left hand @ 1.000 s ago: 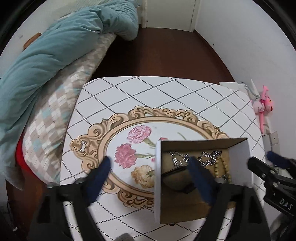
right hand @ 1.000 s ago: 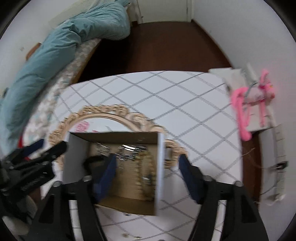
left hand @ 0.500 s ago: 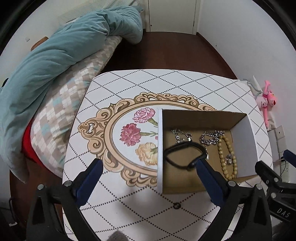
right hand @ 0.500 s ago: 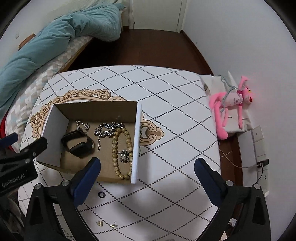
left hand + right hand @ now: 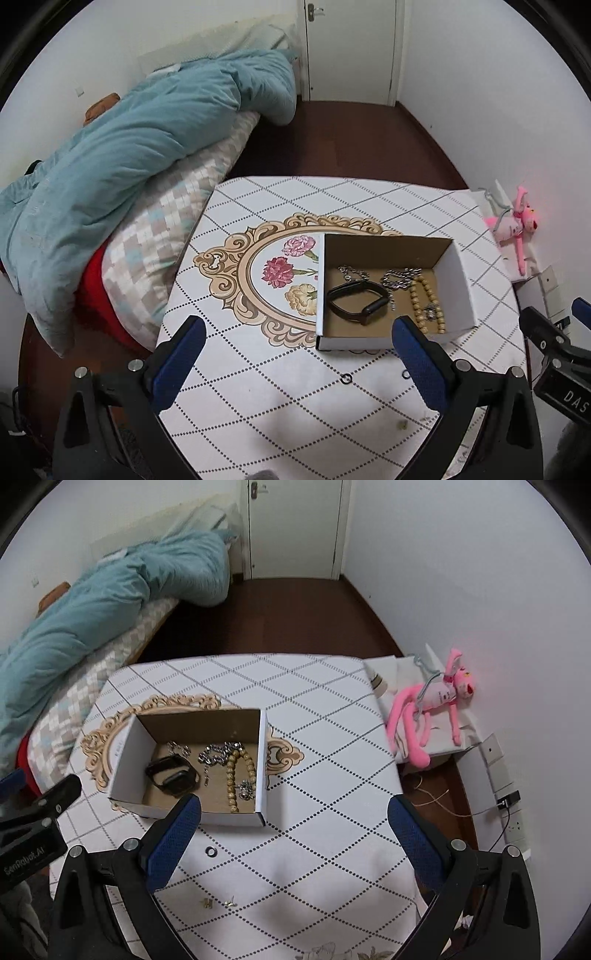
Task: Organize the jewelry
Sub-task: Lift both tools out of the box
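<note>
An open cardboard box (image 5: 461,284) (image 5: 263,760) stands on the patterned table (image 5: 280,398). Inside lie a black wristband (image 5: 356,301) (image 5: 171,775), silver chains (image 5: 400,278) (image 5: 218,755) and a beige bead bracelet (image 5: 428,306) (image 5: 236,775). A small dark ring (image 5: 346,378) (image 5: 211,851) and small gold earrings (image 5: 218,902) lie loose on the table in front of the box. My left gripper (image 5: 295,369) and right gripper (image 5: 291,845) are both open and empty, held above the table's near side.
A bed with a teal duvet (image 5: 129,147) runs along the table's left side. A pink plush toy (image 5: 432,709) lies on a white stand right of the table. Wall sockets and cables (image 5: 509,801) are at the right. A closed door (image 5: 295,528) is at the back.
Both grippers have pulled back and up from the box and opened wide. The left fingers have come out of the box. The ring and earrings have come into view.
</note>
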